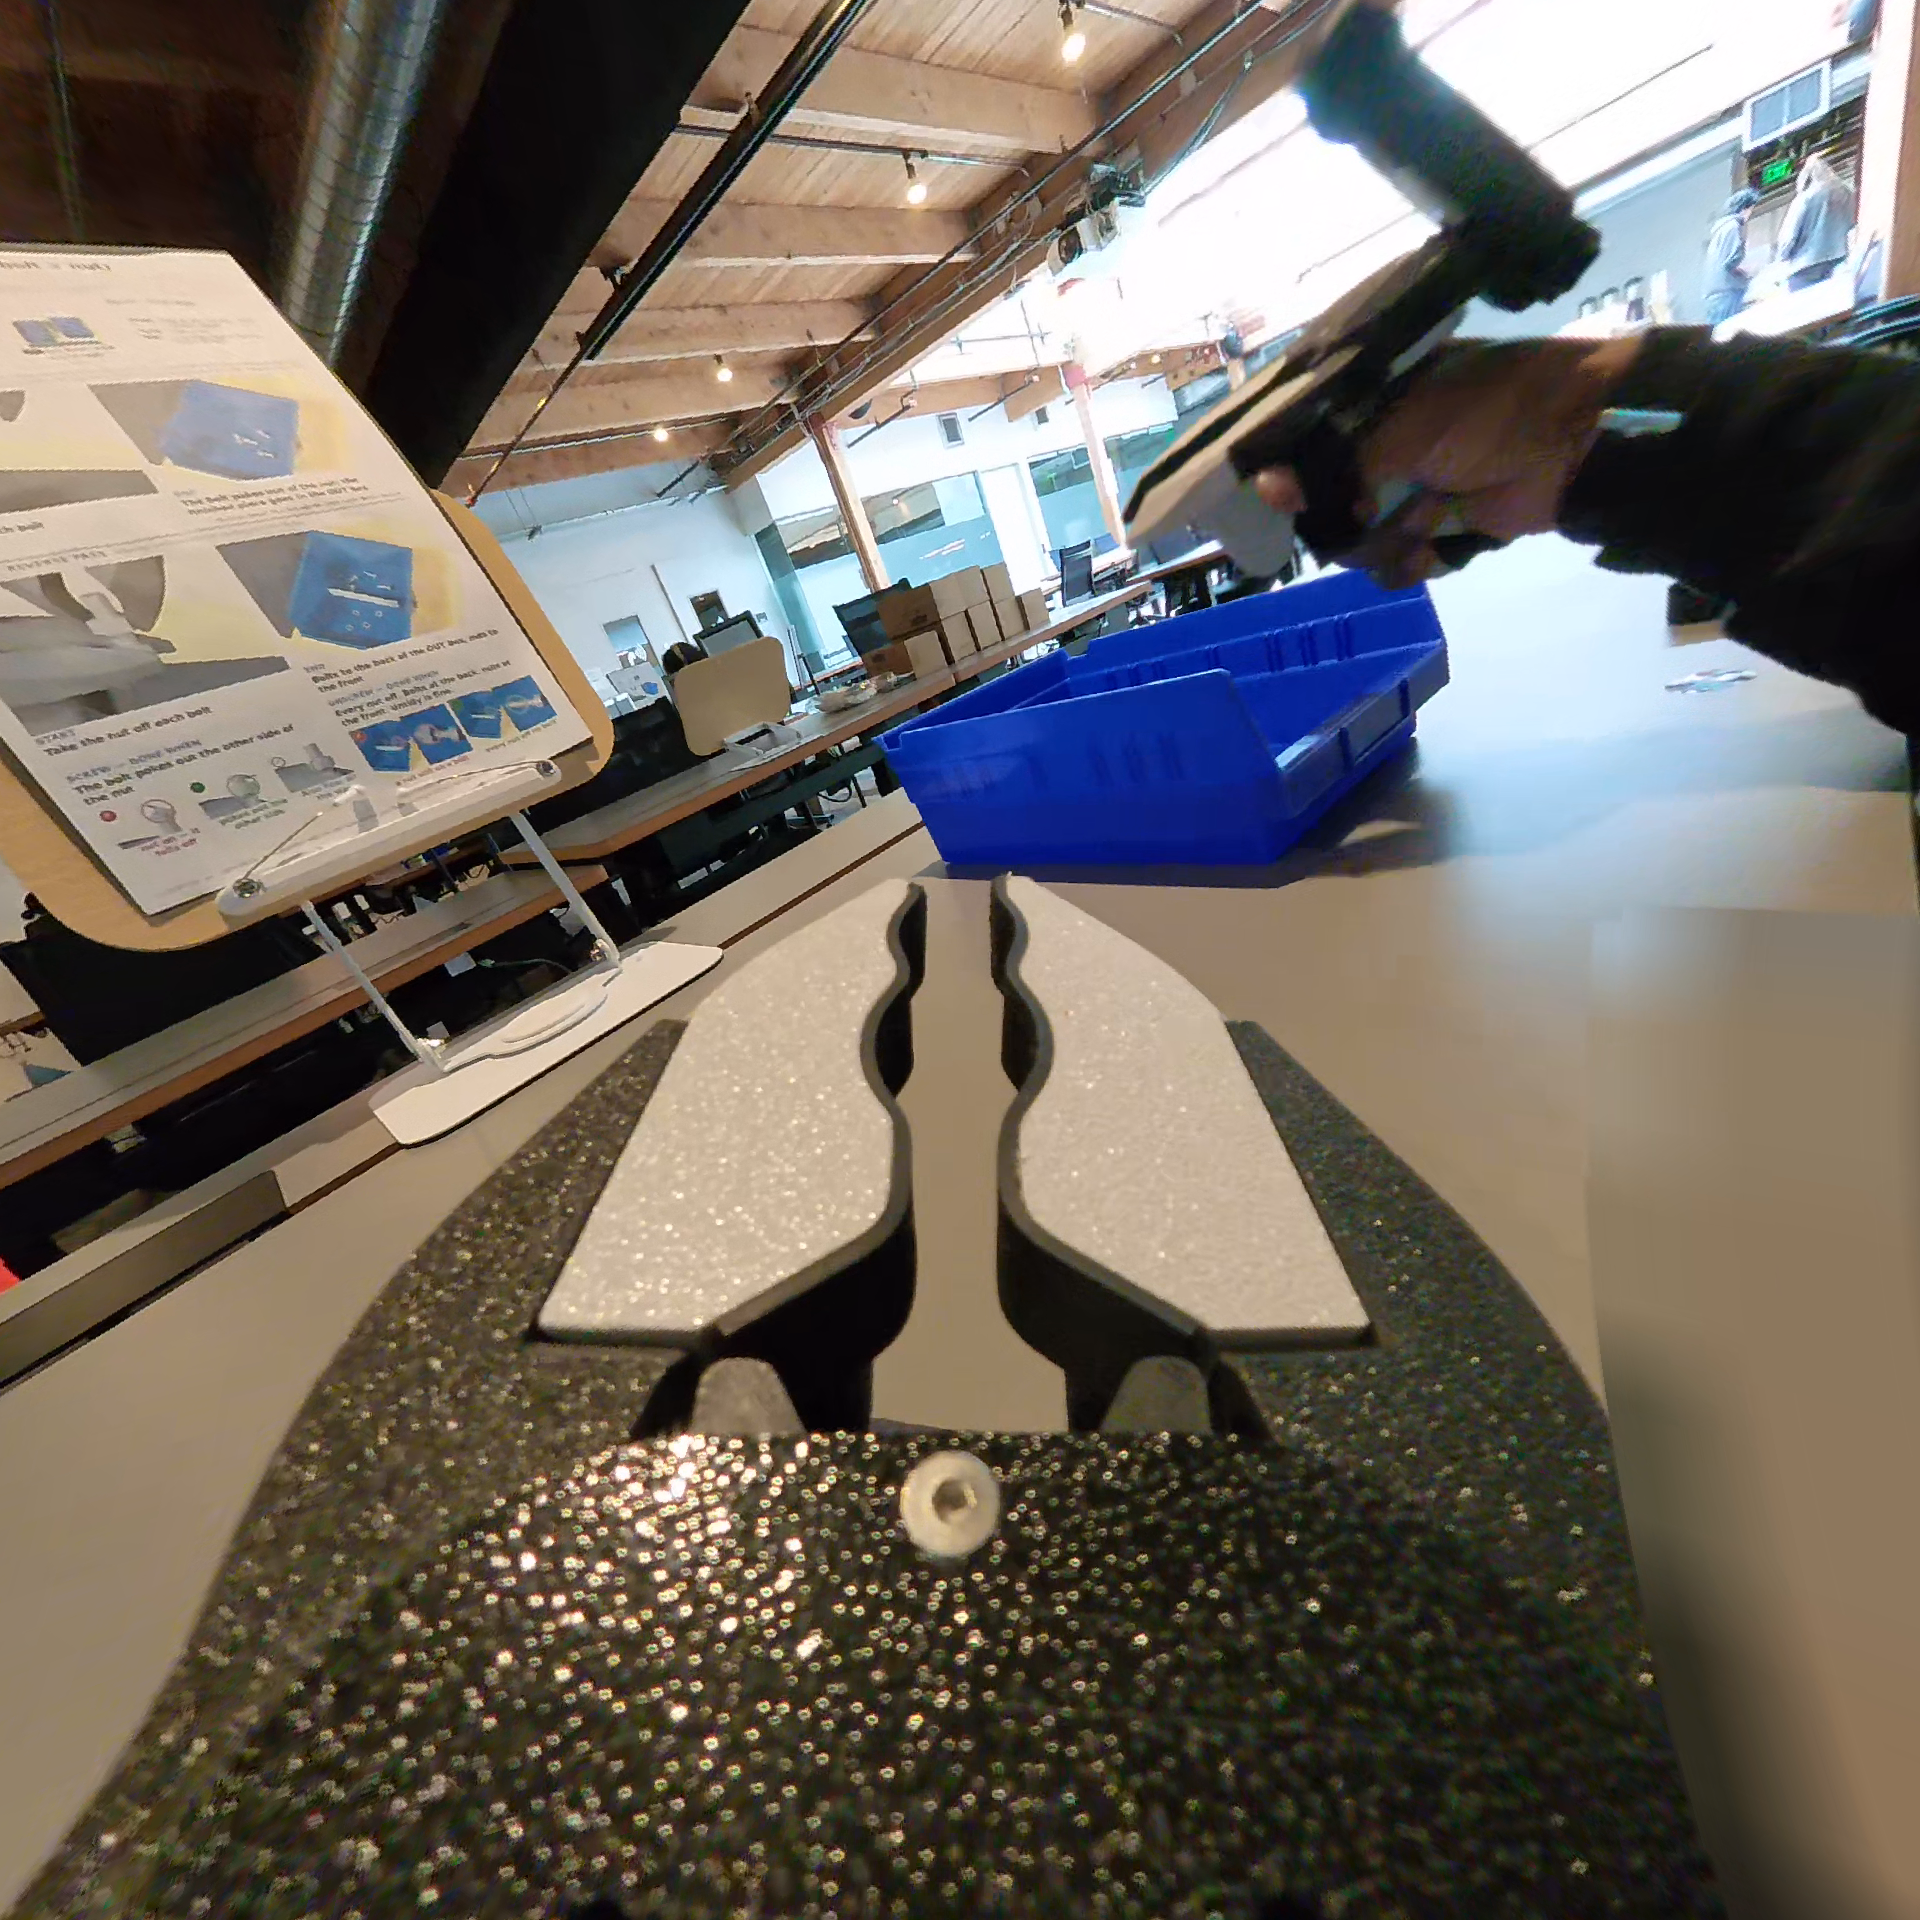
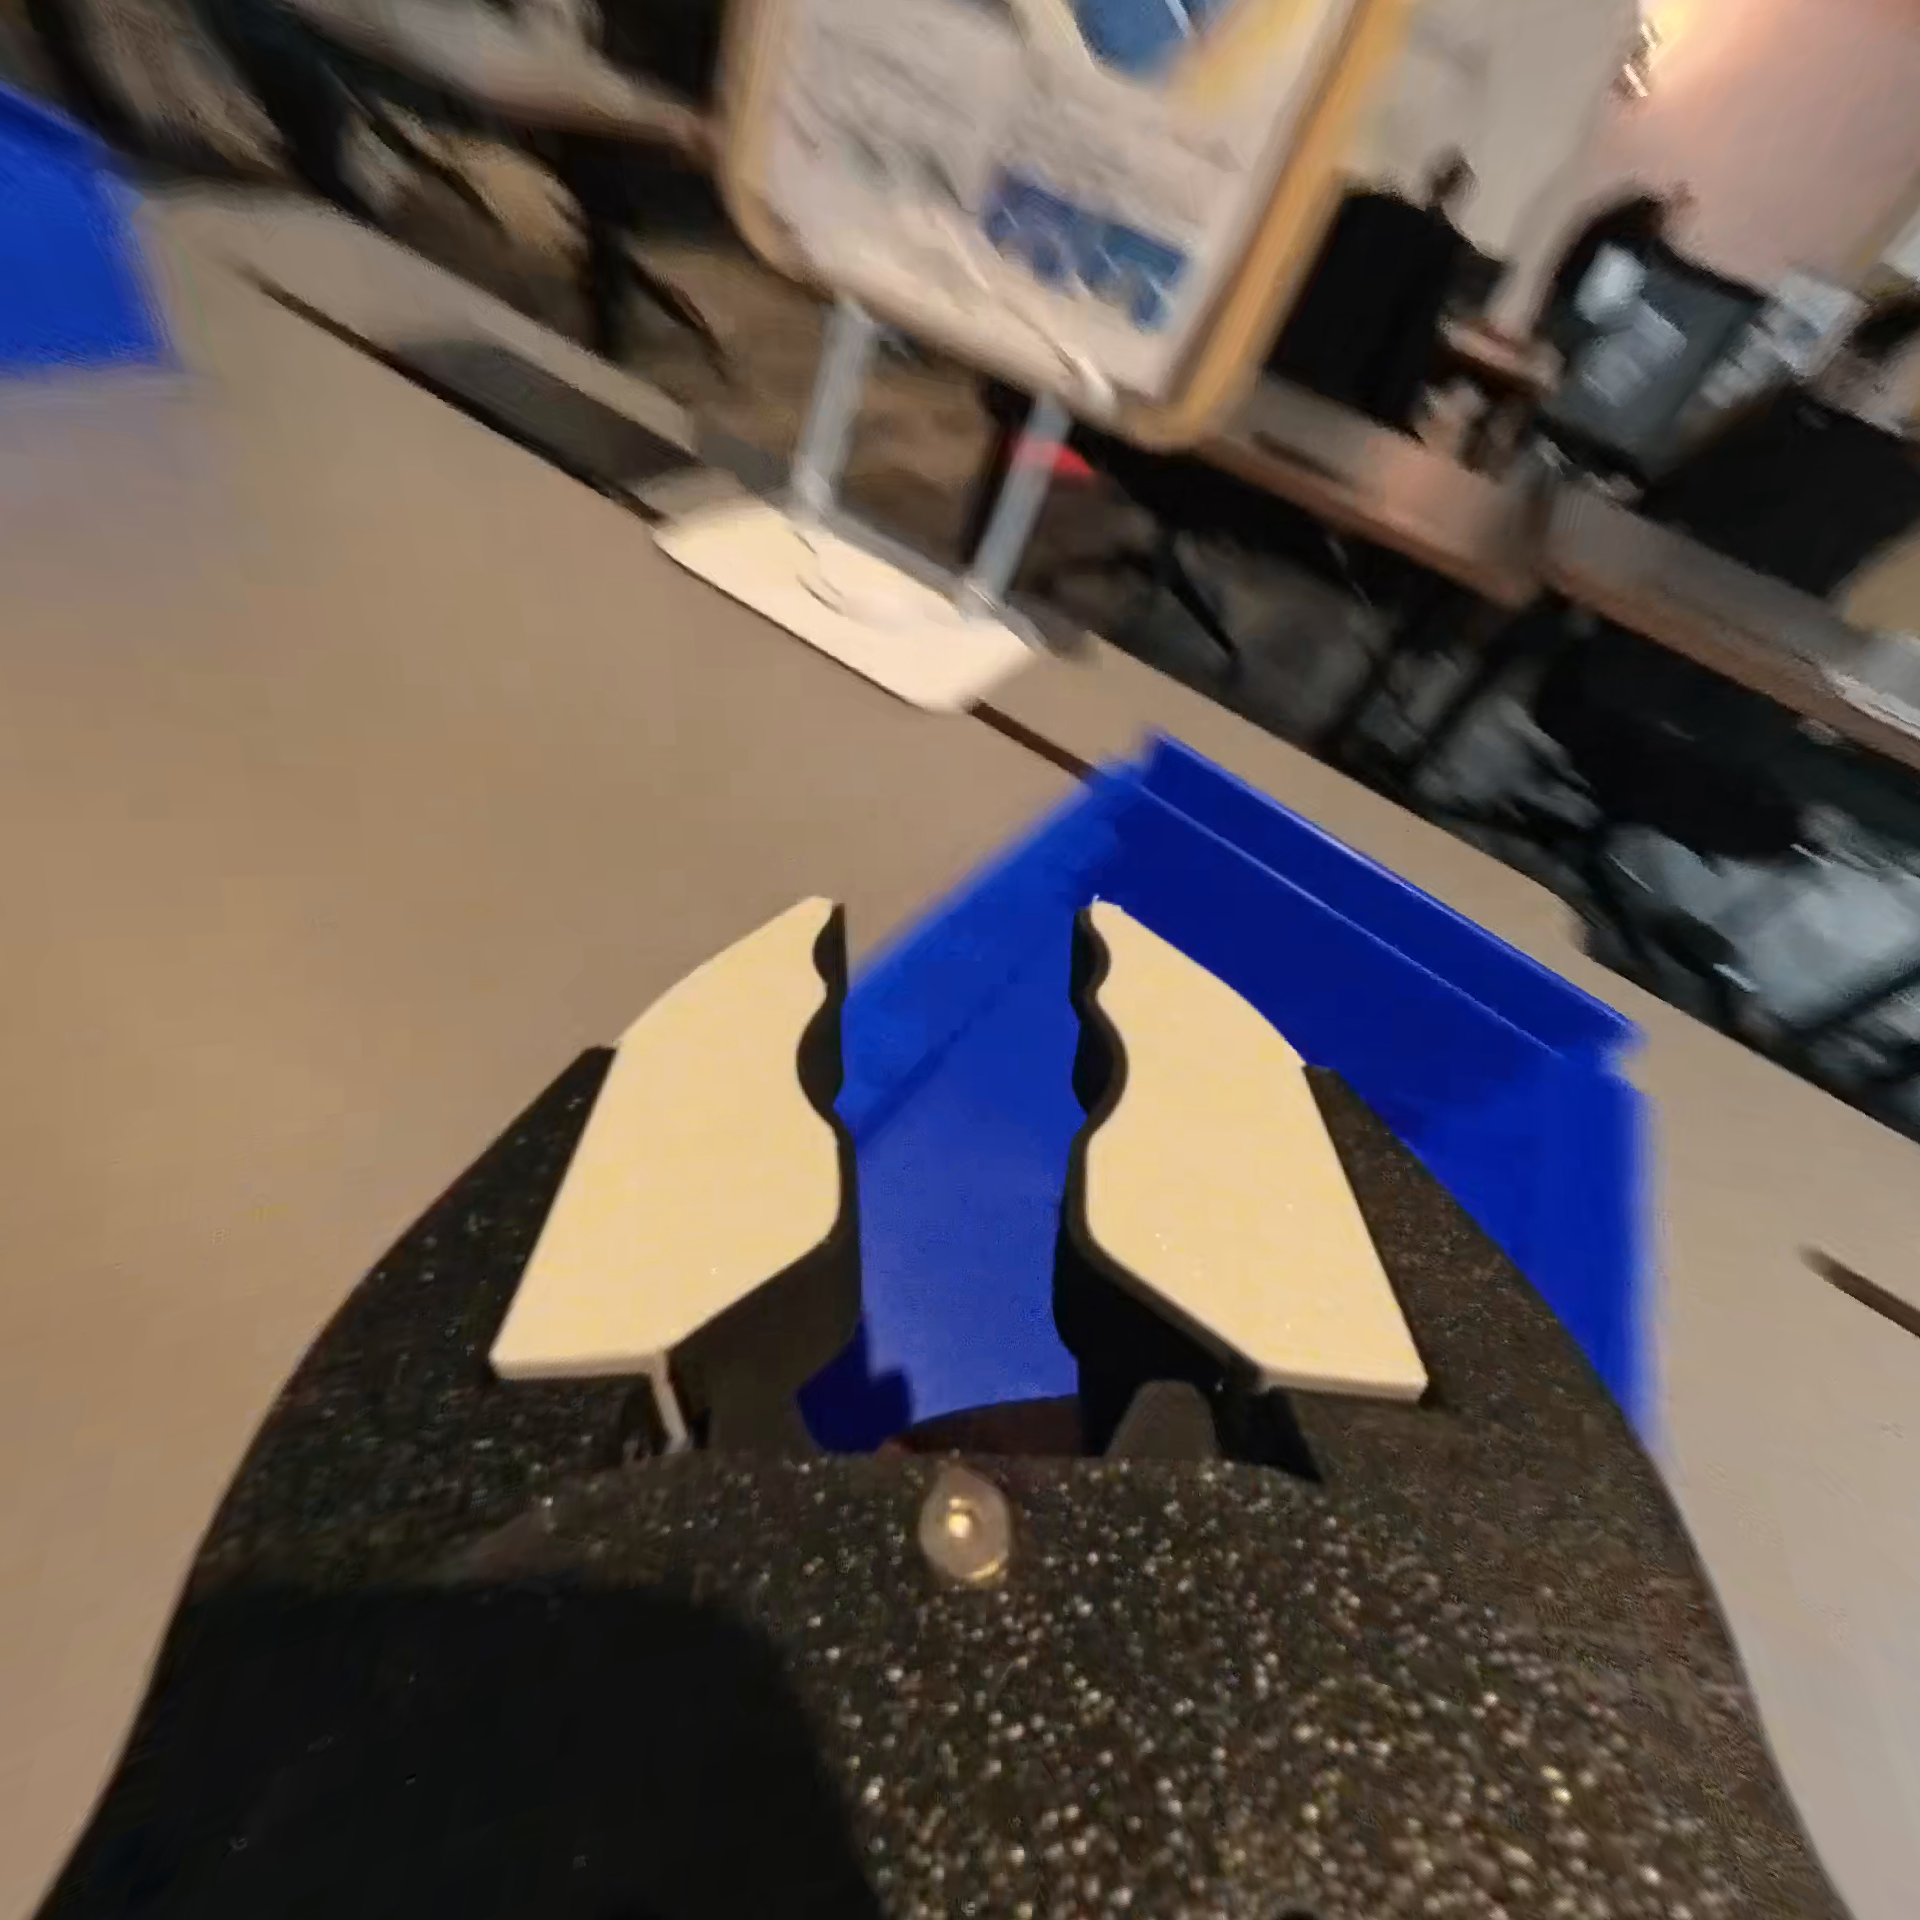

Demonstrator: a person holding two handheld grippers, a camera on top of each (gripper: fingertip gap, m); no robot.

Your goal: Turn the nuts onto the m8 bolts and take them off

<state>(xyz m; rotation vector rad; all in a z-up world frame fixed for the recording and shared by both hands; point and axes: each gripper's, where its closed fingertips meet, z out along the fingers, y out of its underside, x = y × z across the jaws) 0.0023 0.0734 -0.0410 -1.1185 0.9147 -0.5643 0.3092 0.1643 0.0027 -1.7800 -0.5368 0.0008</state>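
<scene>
No nuts or bolts show in either view. A blue plastic bin with dividers stands on the grey table. My left gripper rests low over the table, short of the bin, its jaws a narrow gap apart and empty. My right gripper is open and empty, tilted down over a blue bin; what lies inside is blurred. In the left wrist view the right gripper hangs above the bin's far side, held by a hand in a dark sleeve.
An instruction sheet on a wooden stand with a white base stands at the table's left edge; it also shows blurred in the right wrist view. A second blue bin sits at the far left. Other desks and boxes lie beyond. There is about 30 cm between the tips of the two grippers.
</scene>
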